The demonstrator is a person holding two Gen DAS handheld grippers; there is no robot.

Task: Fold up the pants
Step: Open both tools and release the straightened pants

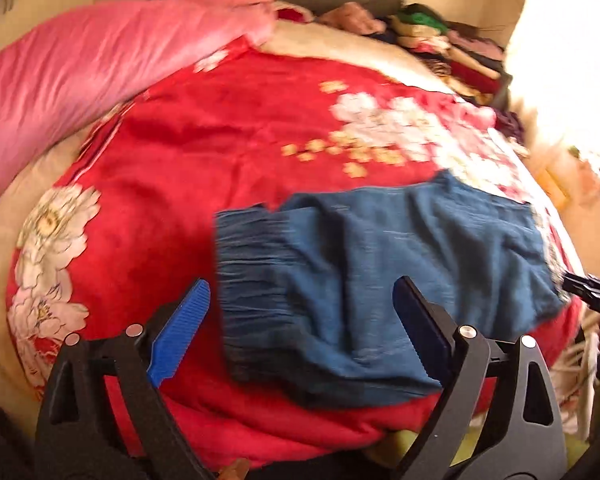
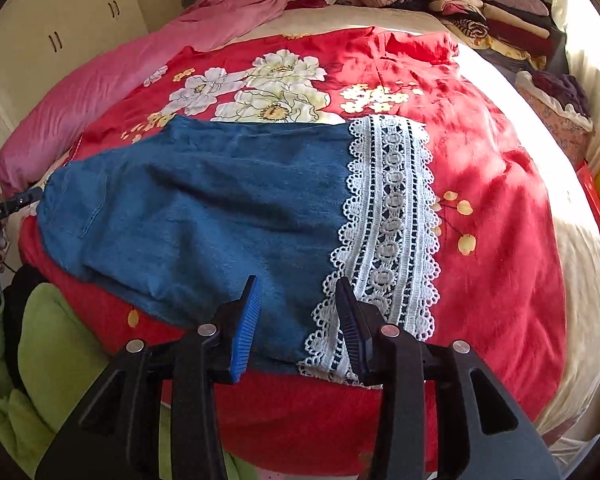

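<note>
Both empty — the left hand-held gripper point(image 1: 300, 320) gaping wide, the right hand-held gripper point(image 2: 296, 320) narrower — should pinch the denim pants point(image 2: 204, 200) at waistband point(image 1: 252, 276) and lace hem point(image 2: 388, 232) evenly.

Place: we're looking at a home bedroom.
Bed point(image 2: 520, 216): a red floral bedspread point(image 2: 380, 60) is covering it.
Wardrobe point(image 2: 60, 32): standing behind.
Clothes point(image 2: 496, 12): folded stacks are sitting by the headboard.
</note>
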